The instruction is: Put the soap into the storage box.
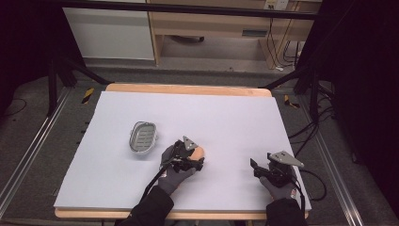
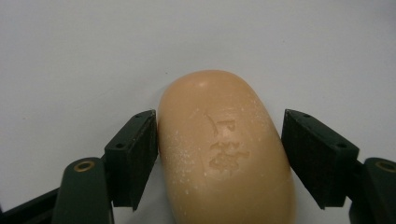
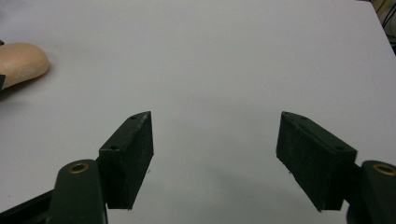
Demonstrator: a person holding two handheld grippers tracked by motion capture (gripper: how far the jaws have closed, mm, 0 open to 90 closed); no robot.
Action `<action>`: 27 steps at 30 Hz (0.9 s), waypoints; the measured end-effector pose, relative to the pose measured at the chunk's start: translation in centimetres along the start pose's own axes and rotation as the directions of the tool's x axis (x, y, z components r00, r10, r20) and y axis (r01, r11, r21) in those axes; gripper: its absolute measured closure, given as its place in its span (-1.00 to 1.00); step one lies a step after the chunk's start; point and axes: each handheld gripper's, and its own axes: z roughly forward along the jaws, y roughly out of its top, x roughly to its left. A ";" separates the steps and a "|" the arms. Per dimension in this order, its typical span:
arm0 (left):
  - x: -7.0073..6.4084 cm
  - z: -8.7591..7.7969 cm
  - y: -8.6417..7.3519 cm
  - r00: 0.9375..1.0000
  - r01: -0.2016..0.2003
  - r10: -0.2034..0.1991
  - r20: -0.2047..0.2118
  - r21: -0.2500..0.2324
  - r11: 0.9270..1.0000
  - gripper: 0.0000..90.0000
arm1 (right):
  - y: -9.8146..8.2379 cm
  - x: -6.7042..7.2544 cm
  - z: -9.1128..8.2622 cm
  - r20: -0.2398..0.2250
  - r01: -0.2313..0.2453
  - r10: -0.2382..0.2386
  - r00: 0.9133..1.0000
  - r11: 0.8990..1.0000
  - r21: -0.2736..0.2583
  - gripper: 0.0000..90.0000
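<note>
Left gripper [image 2: 219,154]: jaws partly open around the soap [image 2: 224,149], one pad touching it, the other just clear.
Right gripper [image 3: 215,158]: wide, holding nothing.
Soap: on the table [image 1: 226,117], right of the soap dish [image 1: 142,137].

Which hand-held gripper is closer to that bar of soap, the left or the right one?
Left. The left hand-held gripper has the soap between its jaws; the right hand-held gripper sits apart, jaws open over bare table.

1. High view: dim and soft; the surroundings fall into near black, while the pale table [image 1: 226,117] is evenly lit.
2. Left tool [image 2: 219,154] close-up: sharp, even light, with a faint shadow beneath the soap [image 2: 224,144].
3. Right tool [image 3: 215,154] close-up: clear, with weak shadows under its jaws.
</note>
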 end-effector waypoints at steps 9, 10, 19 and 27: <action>0.0 0.5 -0.1 1.000 -0.001 0.001 -0.001 0.028 1.000 -0.42 | 0.0 0.0 0.0 -0.001 0.000 0.000 1.000 1.000 0.000 -0.39; 0.0 0.5 -0.1 1.000 -0.001 0.001 -0.001 0.028 1.000 -0.42 | 0.0 0.0 0.0 -0.001 0.000 0.000 1.000 1.000 0.000 -0.39; -0.2 0.5 -0.1 1.000 -0.001 0.002 -0.026 0.037 0.999 -0.38 | 0.0 -0.1 0.0 0.001 0.002 -0.002 1.000 1.000 0.003 -0.39; -0.2 0.4 0.0 1.000 0.007 -0.005 -0.031 0.051 0.999 -0.30 | -0.1 -0.2 0.1 0.005 0.006 -0.006 1.000 1.000 0.003 -0.39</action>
